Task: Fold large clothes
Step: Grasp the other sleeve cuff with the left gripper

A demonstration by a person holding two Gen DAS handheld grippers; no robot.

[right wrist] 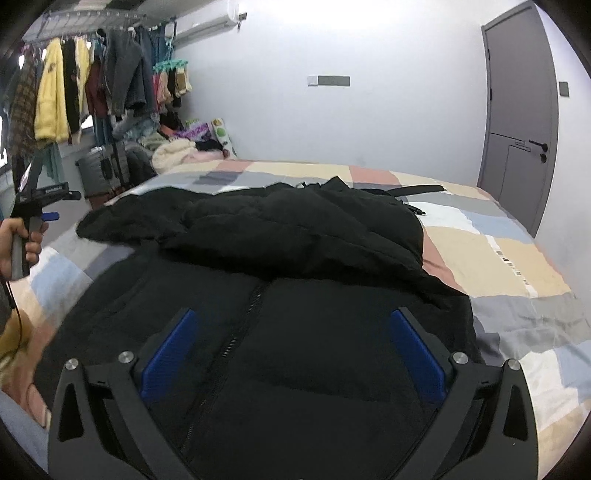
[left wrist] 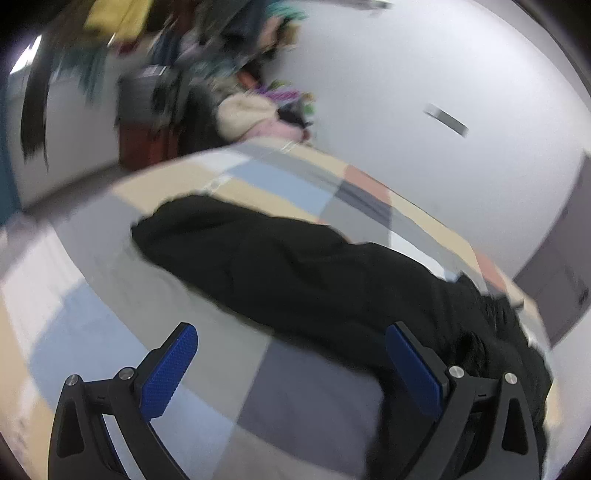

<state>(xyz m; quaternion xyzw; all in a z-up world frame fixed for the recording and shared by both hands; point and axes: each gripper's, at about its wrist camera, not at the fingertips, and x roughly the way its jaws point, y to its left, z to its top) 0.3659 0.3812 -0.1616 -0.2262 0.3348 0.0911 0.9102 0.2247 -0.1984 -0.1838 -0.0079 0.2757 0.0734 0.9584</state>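
Black jacket (right wrist: pixel 280 251) lies spread across patchwork bed (right wrist: pixel 517 266), sleeve folded over at 12 o'clock. Right hand-held gripper (right wrist: pixel 293 350) hovers above zip, jaws spread, empty; left hand-held gripper (left wrist: pixel 291 365) likewise spread w/ nothing between.

Left view motion-blurred, right sharp; bright, even, fisheye-curved edges.

Bedroom — bed (right wrist: pixel 517 258), clothes rack (right wrist: pixel 92 26)

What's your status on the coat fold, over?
Left tool open, empty. Right tool open, over black coat. Coat flat on patchwork bed, upper part folded over. Nothing in the way.
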